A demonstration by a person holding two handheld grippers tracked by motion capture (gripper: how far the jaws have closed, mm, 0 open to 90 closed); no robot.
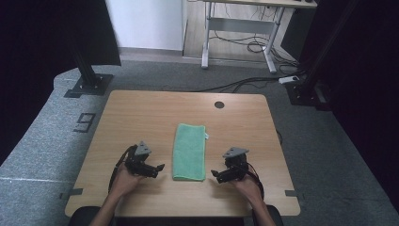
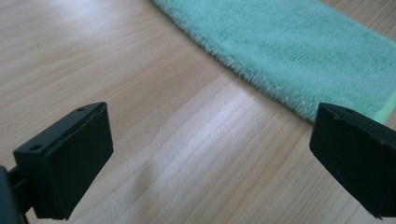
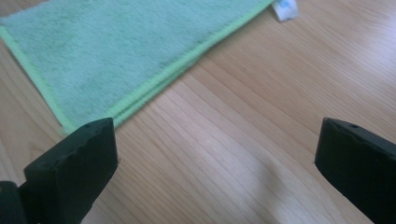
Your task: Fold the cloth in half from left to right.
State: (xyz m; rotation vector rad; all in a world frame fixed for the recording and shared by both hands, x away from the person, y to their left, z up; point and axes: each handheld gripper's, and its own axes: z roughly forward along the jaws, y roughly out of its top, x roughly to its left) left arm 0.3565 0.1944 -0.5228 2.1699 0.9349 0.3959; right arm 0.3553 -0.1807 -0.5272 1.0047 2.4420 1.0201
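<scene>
Nearest us, our two hands come in over the near table edge, each with a gripper. The towel (image 1: 189, 151) lies between them: a green one, folded into a long narrow strip that runs away from us down the middle of the table (image 1: 141, 113), flat, with a small white tag (image 1: 206, 136) at its far right corner.

The left gripper (image 1: 159, 169) sits just left of the towel's near end, jaws spread wide with nothing between them; in the left gripper view we see bare wood between the pads and the towel's fluffy folded side beyond. The right gripper (image 1: 215, 175) sits just right of the near end, jaws likewise spread and empty; its view shows the stacked bright-green hems of the open side (several layers, neatly aligned). Neither touches the cloth.

We judge the lengthwise folding done and the grippers let go, so we stand between steps. If a further fold is wanted, the next move calls for each gripper to pinch a near corner, catching all layers together, then lift and carry both evenly toward the far end so the edges meet square.

Beyond the table: grey carpet, black stands, a desk frame with cables.
</scene>
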